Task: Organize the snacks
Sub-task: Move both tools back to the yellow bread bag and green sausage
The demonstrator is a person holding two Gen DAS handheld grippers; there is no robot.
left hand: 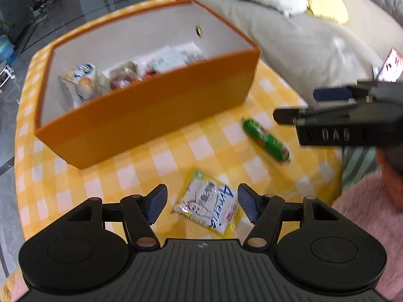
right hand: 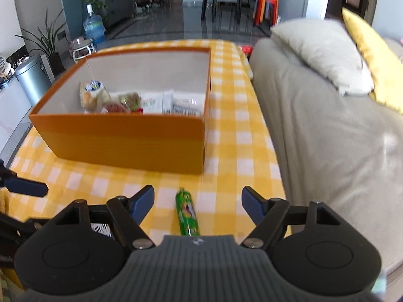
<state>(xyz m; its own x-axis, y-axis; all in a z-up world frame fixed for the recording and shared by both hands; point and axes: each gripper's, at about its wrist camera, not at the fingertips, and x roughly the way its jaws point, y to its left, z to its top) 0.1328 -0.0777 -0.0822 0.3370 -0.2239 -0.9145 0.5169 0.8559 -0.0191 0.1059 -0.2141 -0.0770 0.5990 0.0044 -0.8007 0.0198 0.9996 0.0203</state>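
Orange cardboard box (right hand: 121, 141): an open, white-lined carton is seen on the yellow-and-white checked tablecloth (left hand: 161, 161); several packets are already lying inside it, so it is judged to be the collecting place for the snacks.
Loose snacks: two items are left on the cloth in front of the box, apart from each other and from the box wall.
Yellow-and-white flat sachet with blue lettering (left hand: 209, 205): it is framed between the fingers of the left gripper (left hand: 202, 205), which is held above it, probably lined up for a pick.
Left jaws: they are spread wide and nothing is held; no contact with the sachet can be made out.
Green foil-wrapped sausage-shaped stick (right hand: 187, 212): it is laid lengthwise between the fingers of the right gripper (right hand: 198, 203), partly hidden under the gripper body.
Right jaws: they are likewise spread wide and empty.
Progress: the task is judged nearly done, two items being left outside.
Beige sofa (right hand: 327, 130): it is set just beside the table edge, with cushions on it.
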